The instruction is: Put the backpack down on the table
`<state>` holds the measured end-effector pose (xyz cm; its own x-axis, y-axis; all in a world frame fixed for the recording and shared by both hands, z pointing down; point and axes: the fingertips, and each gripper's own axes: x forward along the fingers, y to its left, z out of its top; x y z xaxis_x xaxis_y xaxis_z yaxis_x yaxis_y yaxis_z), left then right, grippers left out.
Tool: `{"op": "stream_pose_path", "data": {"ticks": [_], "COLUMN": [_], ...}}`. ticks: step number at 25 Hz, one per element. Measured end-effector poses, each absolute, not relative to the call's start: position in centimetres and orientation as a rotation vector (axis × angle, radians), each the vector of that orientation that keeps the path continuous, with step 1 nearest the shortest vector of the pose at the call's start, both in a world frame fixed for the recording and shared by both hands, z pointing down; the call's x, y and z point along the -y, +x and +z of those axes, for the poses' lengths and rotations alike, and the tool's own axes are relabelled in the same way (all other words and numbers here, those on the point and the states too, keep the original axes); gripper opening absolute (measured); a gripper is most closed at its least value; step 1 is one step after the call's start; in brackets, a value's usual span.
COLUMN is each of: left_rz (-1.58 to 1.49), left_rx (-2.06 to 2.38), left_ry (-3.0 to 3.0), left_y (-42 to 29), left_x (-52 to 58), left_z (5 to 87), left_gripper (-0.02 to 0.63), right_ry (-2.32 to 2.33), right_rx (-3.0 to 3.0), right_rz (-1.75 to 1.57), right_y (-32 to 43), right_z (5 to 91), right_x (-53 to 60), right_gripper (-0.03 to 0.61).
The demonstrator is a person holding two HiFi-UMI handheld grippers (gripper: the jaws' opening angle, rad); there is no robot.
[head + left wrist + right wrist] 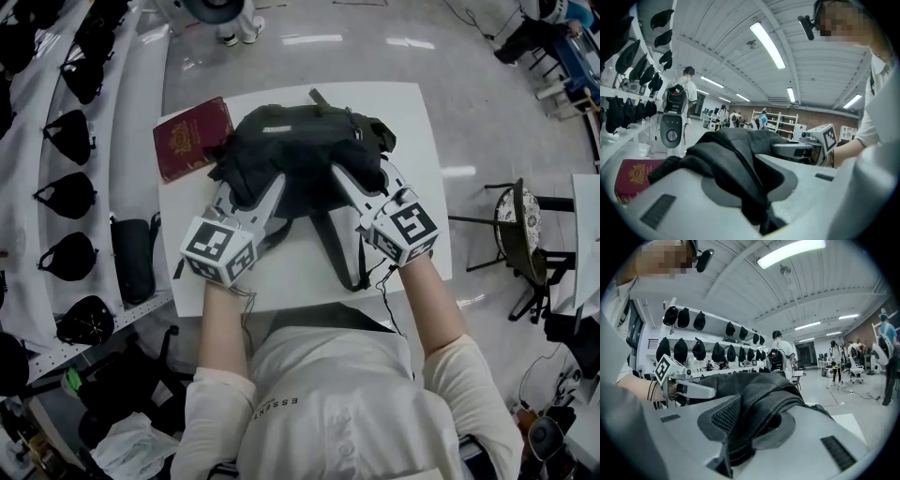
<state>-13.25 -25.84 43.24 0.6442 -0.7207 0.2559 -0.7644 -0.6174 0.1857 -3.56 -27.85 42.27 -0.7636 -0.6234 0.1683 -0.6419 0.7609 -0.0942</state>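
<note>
A black backpack (302,145) lies on the white table (300,277), its straps trailing toward me. My left gripper (248,190) grips its near left side; in the left gripper view a fold of black fabric (736,157) is pinched between the jaws. On the near right side my right gripper (361,176) holds it too, and the right gripper view shows a padded mesh strap (761,420) clamped between the jaws. Each gripper appears in the other's view: the right gripper (806,147) and the left gripper (689,389), both against the bag.
A dark red booklet (192,138) lies on the table's far left corner, touching the backpack. White shelves with several black caps (70,141) run along the left. A black bag (131,258) stands by the table's left edge. A chair (520,230) stands to the right.
</note>
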Motion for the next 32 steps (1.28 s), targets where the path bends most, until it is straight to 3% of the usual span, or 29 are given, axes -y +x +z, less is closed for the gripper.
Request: {"op": "stream_pose_path", "data": {"ticks": [32], "left_rz": [0.206], "left_rx": [1.119], "left_ry": [2.493], "left_y": [-11.3], "left_x": [11.2], "left_z": [52.3], "left_gripper": [0.089], "right_ry": [0.983], "right_rx": [2.748], "right_rz": [0.503], "right_y": [-1.1], "right_z": [51.2], "right_x": [13.7], "right_gripper": [0.12]}}
